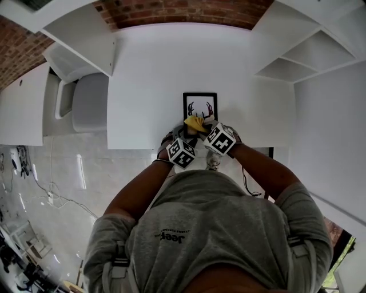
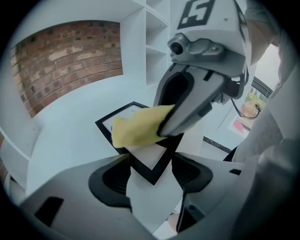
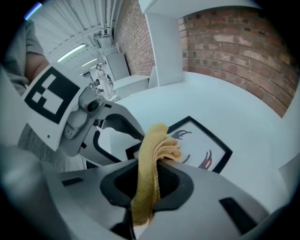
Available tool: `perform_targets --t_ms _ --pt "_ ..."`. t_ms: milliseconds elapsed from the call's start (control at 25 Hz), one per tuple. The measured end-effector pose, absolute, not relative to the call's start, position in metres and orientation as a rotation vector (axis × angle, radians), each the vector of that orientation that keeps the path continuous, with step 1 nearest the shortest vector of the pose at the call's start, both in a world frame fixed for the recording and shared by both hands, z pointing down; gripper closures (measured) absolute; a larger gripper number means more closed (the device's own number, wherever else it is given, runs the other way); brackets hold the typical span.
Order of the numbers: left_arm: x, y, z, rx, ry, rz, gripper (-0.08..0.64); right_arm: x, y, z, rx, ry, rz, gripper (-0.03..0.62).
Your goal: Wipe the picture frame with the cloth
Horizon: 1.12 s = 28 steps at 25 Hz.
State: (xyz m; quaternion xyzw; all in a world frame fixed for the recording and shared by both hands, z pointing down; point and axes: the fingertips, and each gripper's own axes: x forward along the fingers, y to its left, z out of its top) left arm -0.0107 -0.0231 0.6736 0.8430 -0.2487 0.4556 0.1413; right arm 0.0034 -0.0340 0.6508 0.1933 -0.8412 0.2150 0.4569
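Black rectangular picture frame (image 1: 200, 104) with a white mat and an antler print lies flat on the white worktop (image 1: 148, 74), near the front edge, straight ahead of the person.

Right tool (image 3: 147, 183): jaws clamped on the folded yellow fabric cloth (image 3: 161, 145). One end of the cloth runs down through the jaws. The bunched end sticks out past the tips and sits on the near part of the picture frame. From the left gripper view, the cloth covers the middle of the glass under the right tool's tip. Far corner of the frame is uncovered.

Left tool (image 2: 151, 180): jaws fairly wide, straddling the near corner of the picture frame. Both inner faces look to be up against the black border, one per side of the corner. It looks like a hold on the frame, but contact at the pads is hard to confirm. White worktop shows between the jaws below the corner tip.

Both tools angle steeply down, side by side, marker cubes nearly touching in the head view. Left tool sits just beside the right one, at the frame's near-left corner.

Red brick wall (image 1: 171, 11) runs behind the worktop, with white shelving on either side.
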Motion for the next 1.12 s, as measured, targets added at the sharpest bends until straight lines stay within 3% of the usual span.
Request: perform_targets --t_ms 320,800,1120 --pt "-0.011 -0.022 0.674 2.454 -0.728 1.321 0.278 -0.027 -0.072 0.647 0.354 -2.134 0.43 0.529" --pt "-0.012 -0.023 0.675 2.462 -0.693 1.308 0.276 -0.029 -0.03 0.648 0.096 -2.029 0.711 0.529" --pt "-0.014 -0.021 0.673 2.475 -0.659 1.313 0.275 -0.012 0.008 0.64 -0.44 -1.998 0.305 0.531"
